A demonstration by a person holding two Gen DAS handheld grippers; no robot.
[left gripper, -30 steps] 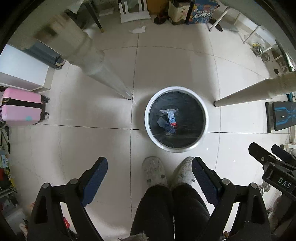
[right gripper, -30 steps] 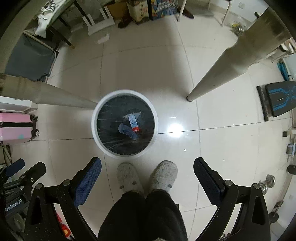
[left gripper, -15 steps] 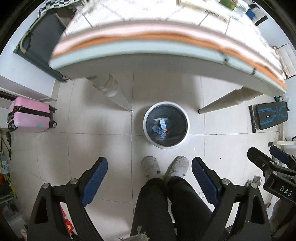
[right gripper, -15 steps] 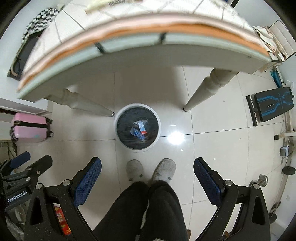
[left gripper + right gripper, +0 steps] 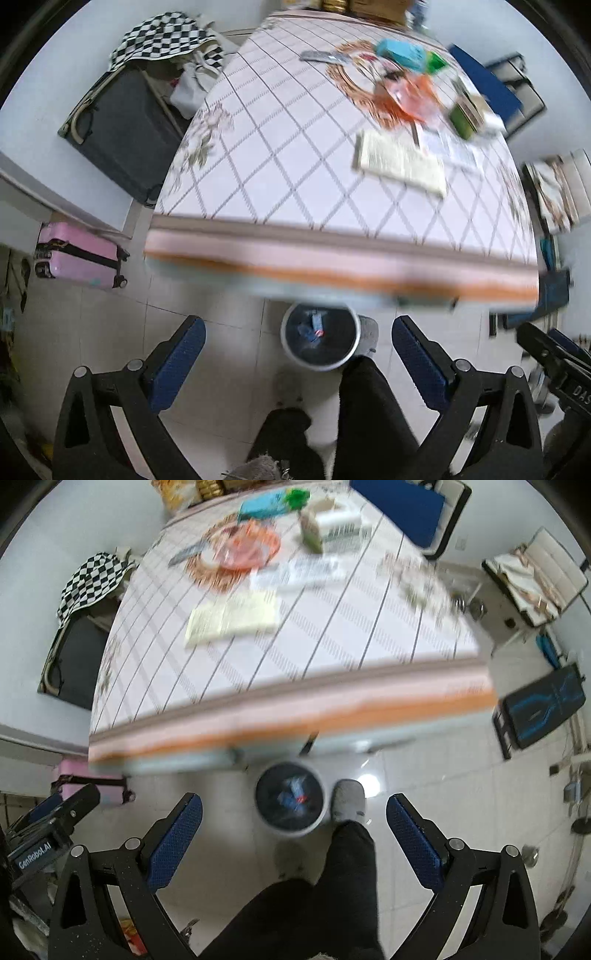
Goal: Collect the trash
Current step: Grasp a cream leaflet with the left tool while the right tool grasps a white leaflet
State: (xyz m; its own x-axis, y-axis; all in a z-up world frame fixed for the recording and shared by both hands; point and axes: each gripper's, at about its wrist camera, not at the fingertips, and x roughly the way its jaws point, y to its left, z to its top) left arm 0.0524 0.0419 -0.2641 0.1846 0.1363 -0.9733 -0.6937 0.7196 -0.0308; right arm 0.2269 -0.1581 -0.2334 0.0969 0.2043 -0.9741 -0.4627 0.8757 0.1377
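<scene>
Both tongs (image 5: 298, 352) (image 5: 294, 829) gape empty above the trash bin (image 5: 320, 341).

The near edge of the table (image 5: 332, 266) is smeared by motion in both views and hides the far rim of the trash bin (image 5: 320, 363). The scraps inside the bin are too blurred to identify. On the tabletop, the orange wrapper (image 5: 245, 546), green carton (image 5: 463, 118) and pale flat sheet (image 5: 232, 618) are streaked, their print unreadable. The person's legs (image 5: 332, 893) run off the bottom edge.
</scene>
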